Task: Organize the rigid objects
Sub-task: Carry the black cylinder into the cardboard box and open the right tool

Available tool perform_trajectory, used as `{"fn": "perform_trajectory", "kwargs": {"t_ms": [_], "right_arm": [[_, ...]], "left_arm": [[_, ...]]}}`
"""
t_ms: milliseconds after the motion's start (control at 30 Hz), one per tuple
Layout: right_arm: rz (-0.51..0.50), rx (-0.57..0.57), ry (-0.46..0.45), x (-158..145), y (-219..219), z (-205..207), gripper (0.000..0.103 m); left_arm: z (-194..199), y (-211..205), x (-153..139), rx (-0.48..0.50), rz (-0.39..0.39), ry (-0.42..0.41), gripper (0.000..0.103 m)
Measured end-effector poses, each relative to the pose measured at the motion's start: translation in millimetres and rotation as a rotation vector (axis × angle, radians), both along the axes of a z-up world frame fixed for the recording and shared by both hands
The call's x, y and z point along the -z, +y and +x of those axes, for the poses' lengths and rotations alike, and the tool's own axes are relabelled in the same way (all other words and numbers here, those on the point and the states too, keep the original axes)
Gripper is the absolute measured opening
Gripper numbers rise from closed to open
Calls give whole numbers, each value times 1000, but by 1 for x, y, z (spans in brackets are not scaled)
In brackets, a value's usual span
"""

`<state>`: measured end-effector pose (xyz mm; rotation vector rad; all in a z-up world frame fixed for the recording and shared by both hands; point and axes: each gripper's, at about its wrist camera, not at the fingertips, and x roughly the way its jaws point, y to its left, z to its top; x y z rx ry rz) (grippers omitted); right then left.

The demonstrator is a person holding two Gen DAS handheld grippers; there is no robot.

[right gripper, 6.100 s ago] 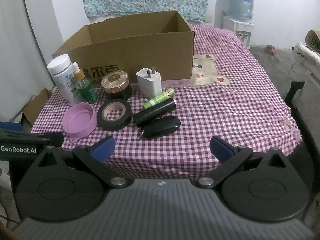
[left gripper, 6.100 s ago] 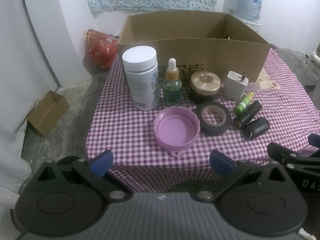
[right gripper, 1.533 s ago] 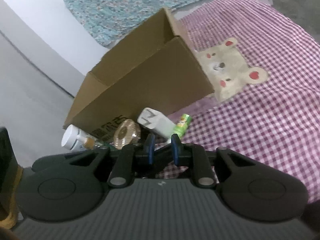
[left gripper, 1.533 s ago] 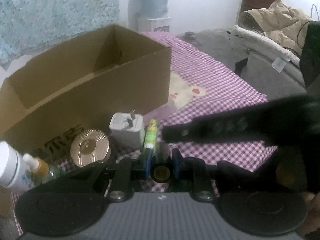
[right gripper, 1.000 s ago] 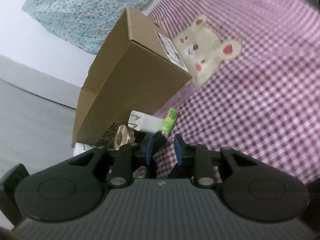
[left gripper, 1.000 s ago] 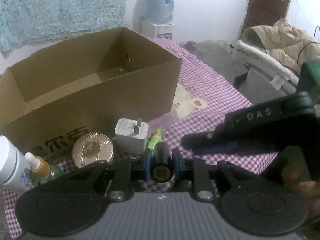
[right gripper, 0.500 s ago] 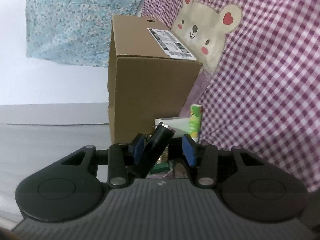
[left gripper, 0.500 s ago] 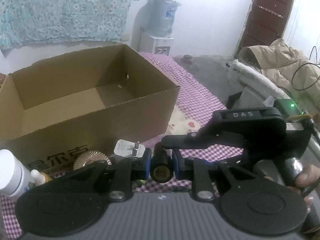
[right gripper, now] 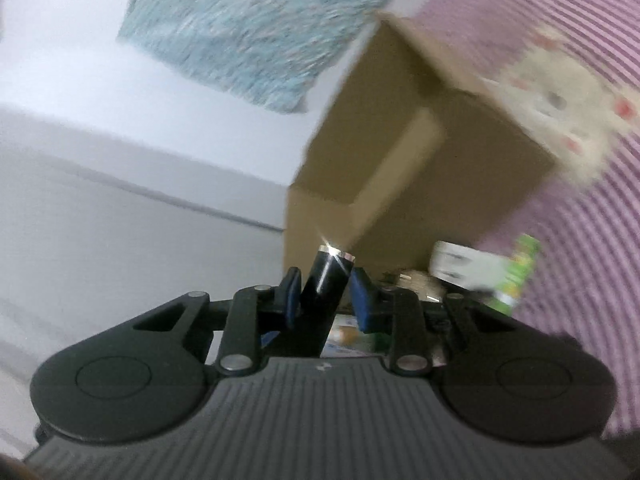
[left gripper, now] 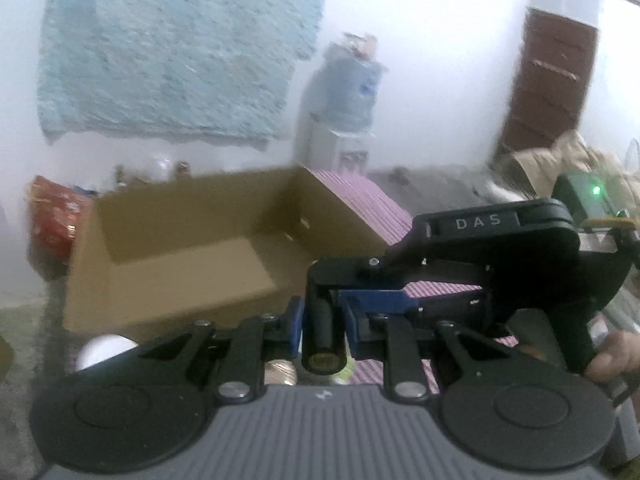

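Lifted off the cloth since 1 second ago: your left gripper and right gripper, whose jaws just closed, both clamp the black cylinder, long axis along the left fingers, angled up-right across the right's.

"DAS" in white on right claw body; nothing else legible.

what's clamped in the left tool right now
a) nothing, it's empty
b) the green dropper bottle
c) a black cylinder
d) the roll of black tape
c: in the left wrist view the left tool has its blue pads closed on a black cylinder, whose round end faces the camera, with the open cardboard box behind it.
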<state>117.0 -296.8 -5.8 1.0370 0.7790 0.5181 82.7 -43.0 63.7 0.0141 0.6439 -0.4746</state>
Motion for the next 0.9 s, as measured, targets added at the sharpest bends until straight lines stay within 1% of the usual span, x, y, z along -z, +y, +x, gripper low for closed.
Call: {"fn": "perform_trajectory", "kwargs": {"t_ms": [100,167,233,267,333,367,400,433,467,500,533,600,633,667,700,800,867,900], "right_arm": [[-122,-80,-61,-34,35,31,25],[-195,-130,-84,-51,57,55,25],[-264,-189,-77,-62,81,89,25],[-279,-206,-65,-64,89,102,25],[-324,-259,-23,-63,109,138,24],[-342,-267,1,-60,117,153,24],[-380,-296,24,-56,129,172,21],[-409,-308,42,-52,140,187,21],[-432,-311,62,-47,149,200,20],[-451,-328,75,-41,157,210,16],[-468,-325,89,-35,165,224,16],[-498,-323,98,-27,176,243,16],[-510,-314,103,-25,179,250,18],[-519,-292,110,-24,180,255,18],[-509,-285,109,-25,183,257,18],[-472,-281,90,-31,182,247,18],[-461,-278,64,-42,169,233,19],[-451,-271,52,-50,159,223,20]], "left_arm": [[21,21,-15,-60,-7,21,23],[43,37,-20,-98,-22,56,23],[70,50,-19,-136,-26,101,23],[83,55,-18,-153,-18,118,23],[110,65,-13,-185,-23,169,22],[124,68,-10,-199,-27,193,19],[137,70,-8,-220,-27,217,19],[148,71,-5,-233,-22,235,19],[154,74,-2,-247,-11,243,21],[160,75,-1,-266,4,243,22],[165,76,1,-293,22,235,24],[161,83,1,-325,32,224,29],[158,87,0,-332,14,220,35],[155,92,-1,-334,-5,218,41],[150,97,-3,-340,-22,211,42],[135,108,-11,-358,-40,178,53],[124,116,-17,-358,-53,154,64],[117,118,-20,-356,-61,142,67]]}}
